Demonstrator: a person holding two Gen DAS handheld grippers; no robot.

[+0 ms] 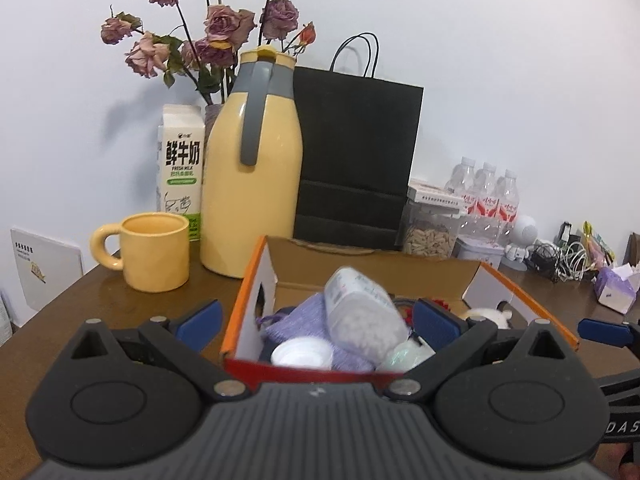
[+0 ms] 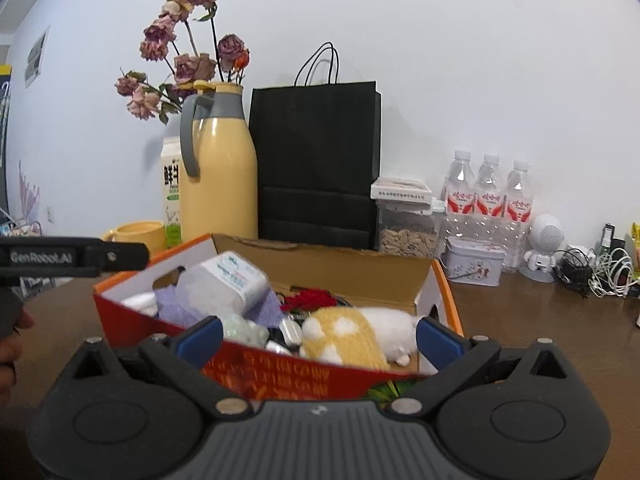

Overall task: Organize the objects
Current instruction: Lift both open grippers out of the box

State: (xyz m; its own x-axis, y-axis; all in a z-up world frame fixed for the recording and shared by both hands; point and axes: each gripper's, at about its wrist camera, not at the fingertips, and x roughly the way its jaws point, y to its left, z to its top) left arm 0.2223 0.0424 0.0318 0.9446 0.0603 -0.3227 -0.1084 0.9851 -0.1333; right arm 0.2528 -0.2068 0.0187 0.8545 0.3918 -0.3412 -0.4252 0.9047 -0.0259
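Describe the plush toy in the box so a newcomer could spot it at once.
Find the open orange-and-white cardboard box at the table's centre. At its right end lies a soft plush toy. Its yellow patches on white fur are unlike the purple cloth and white bottle beside it.

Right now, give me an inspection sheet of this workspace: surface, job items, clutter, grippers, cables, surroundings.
Surface: brown wooden table, crowded along the wall.
Job's things: open cardboard box holding a white bottle, purple cloth, plush toy.
Clutter: yellow jug, mug, milk carton, black bag, water bottles, seed jar, tin.
Grippers: left gripper and right gripper both open, empty, at the box.
Cables: tangled at far right.
Surroundings: white wall, dried roses.
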